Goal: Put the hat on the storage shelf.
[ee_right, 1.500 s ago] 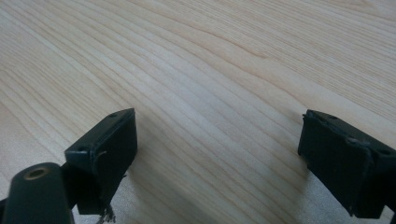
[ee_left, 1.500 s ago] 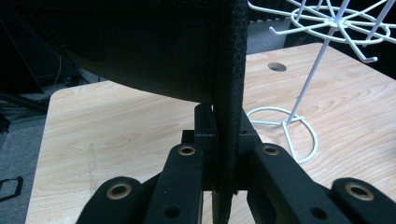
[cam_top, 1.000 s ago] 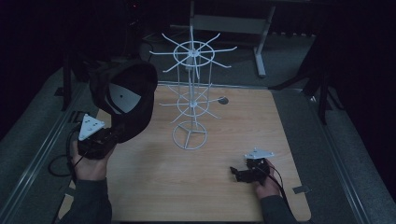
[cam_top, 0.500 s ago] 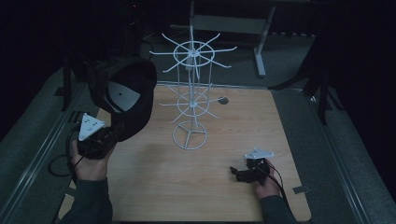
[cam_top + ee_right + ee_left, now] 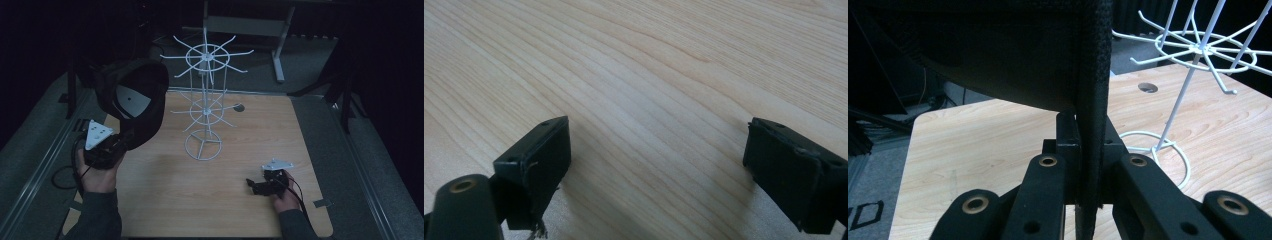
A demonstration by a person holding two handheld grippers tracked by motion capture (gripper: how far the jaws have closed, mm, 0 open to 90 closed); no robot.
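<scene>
A black cap (image 5: 134,100) with a white label inside hangs above the table's left side. My left gripper (image 5: 122,142) is shut on its brim edge. In the left gripper view the dark brim (image 5: 1093,100) stands pinched between the two jaws, left gripper (image 5: 1091,145) pointing toward the rack. A white wire rack (image 5: 205,107) with two tiers of hooks stands mid-table; its ring base (image 5: 1155,150) lies just beyond the cap. My right gripper (image 5: 253,186) rests low at the front right, open, its jaws (image 5: 656,165) wide apart over bare wood.
The wooden table (image 5: 240,210) has a small round hole (image 5: 239,107) behind the rack. Grey floor and a metal rail run along the left. A table leg frame (image 5: 280,45) stands at the back. A cable loops from my left gripper.
</scene>
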